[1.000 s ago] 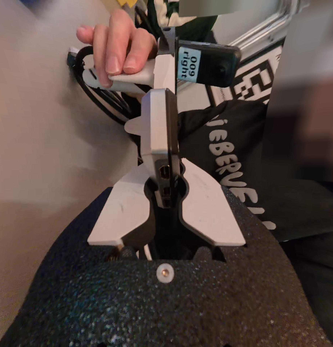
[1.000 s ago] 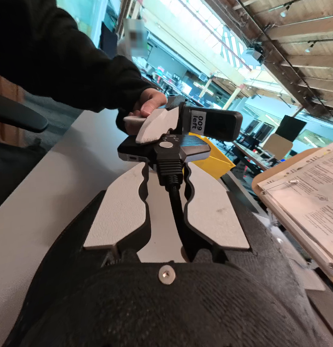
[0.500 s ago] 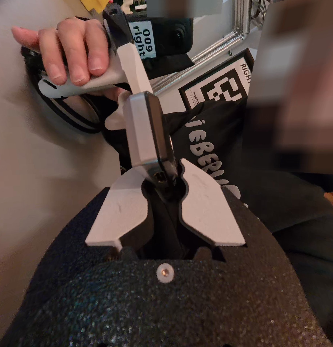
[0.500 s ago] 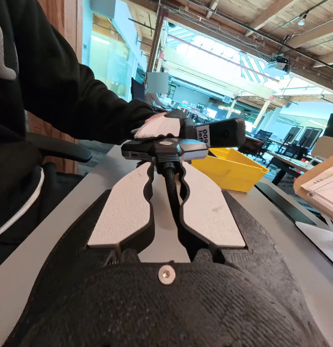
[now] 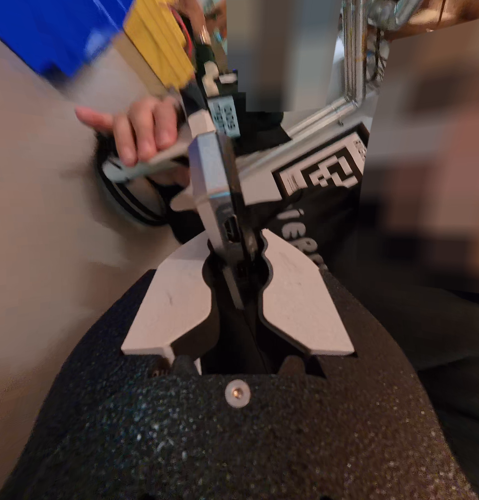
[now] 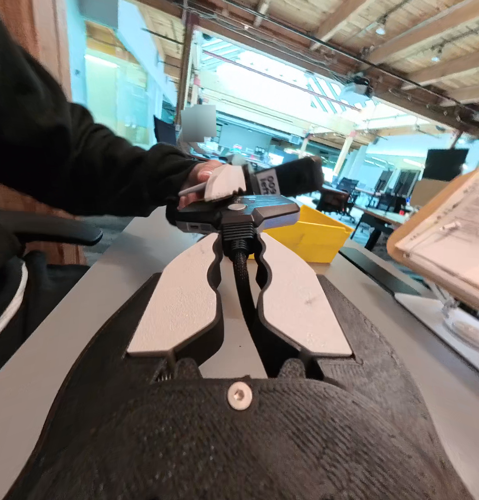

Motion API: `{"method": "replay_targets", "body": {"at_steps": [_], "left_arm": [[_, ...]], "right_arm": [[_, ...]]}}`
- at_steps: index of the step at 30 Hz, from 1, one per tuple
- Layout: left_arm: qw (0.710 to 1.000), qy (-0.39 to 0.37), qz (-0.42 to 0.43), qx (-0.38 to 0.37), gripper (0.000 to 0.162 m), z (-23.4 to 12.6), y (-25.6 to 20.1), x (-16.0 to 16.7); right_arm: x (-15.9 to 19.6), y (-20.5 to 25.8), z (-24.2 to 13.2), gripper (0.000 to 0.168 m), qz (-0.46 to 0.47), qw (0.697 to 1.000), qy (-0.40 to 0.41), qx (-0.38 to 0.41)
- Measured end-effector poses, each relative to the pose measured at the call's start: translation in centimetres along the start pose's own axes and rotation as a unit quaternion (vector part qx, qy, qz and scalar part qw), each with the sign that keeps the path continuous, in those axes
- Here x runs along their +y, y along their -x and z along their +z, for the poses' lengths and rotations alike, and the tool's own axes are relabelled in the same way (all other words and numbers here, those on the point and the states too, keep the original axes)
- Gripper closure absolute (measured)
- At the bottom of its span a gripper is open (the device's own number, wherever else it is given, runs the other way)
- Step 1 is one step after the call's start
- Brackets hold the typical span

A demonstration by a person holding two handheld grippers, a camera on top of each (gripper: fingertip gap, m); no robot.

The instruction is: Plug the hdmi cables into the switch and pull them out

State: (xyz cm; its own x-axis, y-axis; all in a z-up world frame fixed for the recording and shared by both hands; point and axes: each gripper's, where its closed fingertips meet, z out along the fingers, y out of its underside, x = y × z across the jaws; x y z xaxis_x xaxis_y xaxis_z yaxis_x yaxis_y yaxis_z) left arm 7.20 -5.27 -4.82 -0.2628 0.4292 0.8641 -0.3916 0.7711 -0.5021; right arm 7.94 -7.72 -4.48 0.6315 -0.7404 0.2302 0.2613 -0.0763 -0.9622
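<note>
The switch (image 5: 211,178) is a flat silver and black box held off the table between both grippers. My left gripper (image 5: 234,243) is shut on one end of it, edge-on, with an empty port (image 5: 231,228) showing just above the fingers. My right gripper (image 6: 238,240) is shut on the ribbed black boot (image 6: 237,230) of the braided hdmi cable (image 6: 242,284), which sits in the opposite end of the switch (image 6: 260,205). The cable runs back between my fingers. Each view shows the other gripper's white finger beyond the switch (image 5: 199,123) (image 6: 224,184), held by a hand.
A grey table (image 6: 97,284) lies below. A yellow bin (image 6: 308,238) stands behind the switch, and a clipboard with papers (image 6: 449,221) is at the right. A coil of black cable (image 5: 130,194), a blue bin (image 5: 57,35) and a black-and-white marker board (image 5: 327,170) show in the left view.
Both grippers have kept their hold while the switch and cable moved together. The left view has swung so the blue and yellow bins come into sight.
</note>
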Motion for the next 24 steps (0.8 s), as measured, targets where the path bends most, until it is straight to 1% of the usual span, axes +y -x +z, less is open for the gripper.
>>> {"method": "replay_targets", "body": {"at_steps": [2,3,4,5,7,8,9,10,11,12,13,14,15,16,17,18,19,20,22,23,24], "left_arm": [[0.995,-0.054,0.055,-0.064,0.130,-0.7,0.9,-2.1],[0.987,-0.068,0.097,-0.105,0.127,-1.2,1.3,-2.9],[0.975,-0.079,0.147,-0.151,0.120,-1.9,1.6,-3.7],[0.955,-0.092,0.203,-0.195,0.112,-2.7,1.5,-4.5],[0.904,-0.110,0.326,-0.253,0.109,-4.0,0.1,-5.4],[0.875,-0.116,0.379,-0.279,0.106,-4.6,-0.7,-5.6],[0.838,-0.118,0.429,-0.317,0.100,-5.3,-1.1,-5.8],[0.789,-0.106,0.481,-0.367,0.096,-6.0,-1.1,-5.9],[0.726,-0.078,0.535,-0.425,0.093,-6.8,-0.7,-5.9],[0.645,-0.040,0.590,-0.485,0.092,-7.6,-0.2,-5.9],[0.549,-0.001,0.641,-0.535,0.087,-8.1,0.2,-6.0],[0.452,0.035,0.686,-0.570,0.082,-8.3,0.3,-6.0],[0.369,0.074,0.719,-0.584,0.087,-7.8,0.6,-5.7],[0.307,0.105,0.742,-0.586,0.092,-7.0,1.0,-5.4],[0.261,0.112,0.760,-0.584,0.095,-6.1,1.2,-5.3],[0.235,0.107,0.776,-0.575,0.099,-5.0,1.2,-5.2],[0.227,0.095,0.789,-0.563,0.100,-4.0,1.2,-5.1],[0.228,0.073,0.794,-0.559,0.098,-3.4,0.9,-5.3],[0.242,0.036,0.798,-0.551,0.100,-2.8,0.4,-5.8],[0.238,0.031,0.801,-0.548,0.109,-2.6,0.3,-6.0],[0.225,0.039,0.805,-0.548,0.119,-2.6,0.4,-6.2]], "right_arm": [[0.2,-1.2,0.0,0.146,0.048,0.999,0.000,0.025],[0.2,-1.7,-0.1,0.146,0.063,0.997,-0.004,0.034],[0.2,-2.1,-0.3,0.146,0.072,0.996,-0.009,0.043],[-0.1,-2.6,-0.6,0.146,0.083,0.995,-0.019,0.054],[-0.6,-3.6,-1.2,0.146,0.123,0.989,-0.048,0.072],[-0.7,-4.2,-1.6,0.146,0.150,0.984,-0.060,0.081],[-0.7,-4.4,-1.8,0.146,0.167,0.981,-0.068,0.075],[-0.7,-4.3,-1.8,0.146,0.176,0.979,-0.071,0.067],[-0.7,-4.3,-1.8,0.146,0.177,0.980,-0.072,0.064],[-0.8,-4.1,-1.7,0.146,0.174,0.980,-0.072,0.060],[-0.8,-3.9,-1.5,0.146,0.180,0.980,-0.072,0.051],[-0.7,-3.6,-1.3,0.146,0.188,0.979,-0.071,0.039],[-0.7,-3.4,-1.1,0.146,0.194,0.978,-0.073,0.029],[-0.8,-3.1,-0.9,0.146,0.198,0.977,-0.074,0.019],[-0.9,-2.9,-0.7,0.146,0.200,0.977,-0.076,0.011],[-1.0,-2.5,-0.6,0.146,0.200,0.977,-0.078,0.001],[-1.0,-2.3,-0.4,0.146,0.200,0.977,-0.077,-0.005],[-0.8,-2.2,-0.2,0.146,0.201,0.977,-0.073,-0.004],[-0.8,-1.7,-0.1,0.146,0.201,0.977,-0.072,-0.018],[-0.7,-1.4,0.1,0.146,0.197,0.978,-0.063,-0.024],[-0.5,-1.1,0.3,0.146,0.193,0.979,-0.054,-0.031]]}}
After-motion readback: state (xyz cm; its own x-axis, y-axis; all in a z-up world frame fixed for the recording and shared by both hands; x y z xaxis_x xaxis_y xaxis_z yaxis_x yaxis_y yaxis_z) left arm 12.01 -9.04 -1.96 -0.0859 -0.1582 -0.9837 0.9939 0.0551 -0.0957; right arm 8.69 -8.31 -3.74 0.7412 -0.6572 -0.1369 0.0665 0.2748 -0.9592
